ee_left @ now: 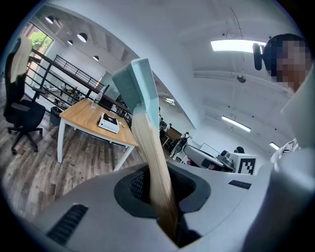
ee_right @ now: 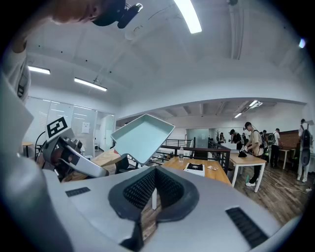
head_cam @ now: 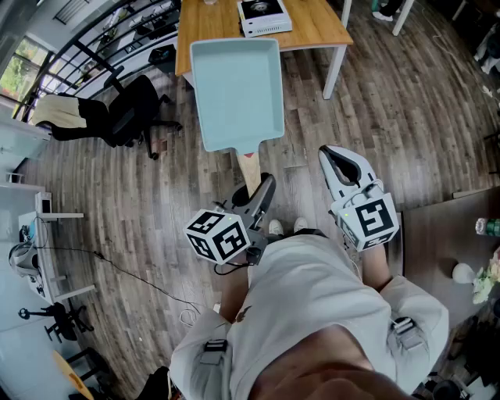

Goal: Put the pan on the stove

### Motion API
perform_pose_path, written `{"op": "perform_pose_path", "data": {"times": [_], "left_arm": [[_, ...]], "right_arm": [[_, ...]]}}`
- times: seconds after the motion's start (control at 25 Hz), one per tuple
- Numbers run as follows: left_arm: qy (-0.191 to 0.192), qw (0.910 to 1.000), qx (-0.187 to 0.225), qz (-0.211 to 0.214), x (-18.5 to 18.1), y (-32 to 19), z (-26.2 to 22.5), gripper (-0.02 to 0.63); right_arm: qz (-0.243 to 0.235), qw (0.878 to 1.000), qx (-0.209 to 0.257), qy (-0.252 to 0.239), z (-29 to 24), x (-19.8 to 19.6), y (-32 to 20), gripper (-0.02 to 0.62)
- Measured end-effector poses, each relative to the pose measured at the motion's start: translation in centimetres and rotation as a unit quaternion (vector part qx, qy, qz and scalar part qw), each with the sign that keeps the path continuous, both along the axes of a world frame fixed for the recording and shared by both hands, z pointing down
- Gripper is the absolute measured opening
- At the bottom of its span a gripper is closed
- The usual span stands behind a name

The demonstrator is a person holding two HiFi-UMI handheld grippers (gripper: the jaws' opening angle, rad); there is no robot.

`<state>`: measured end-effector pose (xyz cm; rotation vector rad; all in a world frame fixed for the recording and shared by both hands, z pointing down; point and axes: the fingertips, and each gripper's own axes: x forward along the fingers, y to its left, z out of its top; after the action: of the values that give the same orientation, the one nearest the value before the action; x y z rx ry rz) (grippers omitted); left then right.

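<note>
A pale teal square pan (head_cam: 237, 90) with a wooden handle (head_cam: 248, 168) hangs in the air above the floor, in front of the person. My left gripper (head_cam: 262, 187) is shut on that handle (ee_left: 155, 167), and the pan (ee_left: 140, 86) rises tilted beyond its jaws. The stove (head_cam: 263, 16), a small white table-top burner, sits on the wooden table (head_cam: 312, 31) just past the pan. My right gripper (head_cam: 334, 156) is beside the pan's handle, shut with nothing in it. From its view the pan (ee_right: 142, 135) shows at left and the stove (ee_right: 195, 169) beyond.
A black office chair (head_cam: 125, 117) stands left of the table. A dark table (head_cam: 453, 234) with a bottle is at the right edge. A cable (head_cam: 117, 266) runs over the wooden floor at left. People stand by another table (ee_right: 251, 160) far off.
</note>
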<state>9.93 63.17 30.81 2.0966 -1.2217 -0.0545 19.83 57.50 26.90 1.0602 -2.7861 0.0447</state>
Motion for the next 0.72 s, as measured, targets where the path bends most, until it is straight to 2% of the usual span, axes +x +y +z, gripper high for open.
{"op": "perform_pose_path", "data": {"times": [0.72], "left_arm": [[-0.029,0.9996,-0.003,0.001,2.5,-0.6,0.4,0.057]], "right_arm": [[-0.023,0.999,-0.026,-0.011,1.2,1.1,-0.4,0.02]]}}
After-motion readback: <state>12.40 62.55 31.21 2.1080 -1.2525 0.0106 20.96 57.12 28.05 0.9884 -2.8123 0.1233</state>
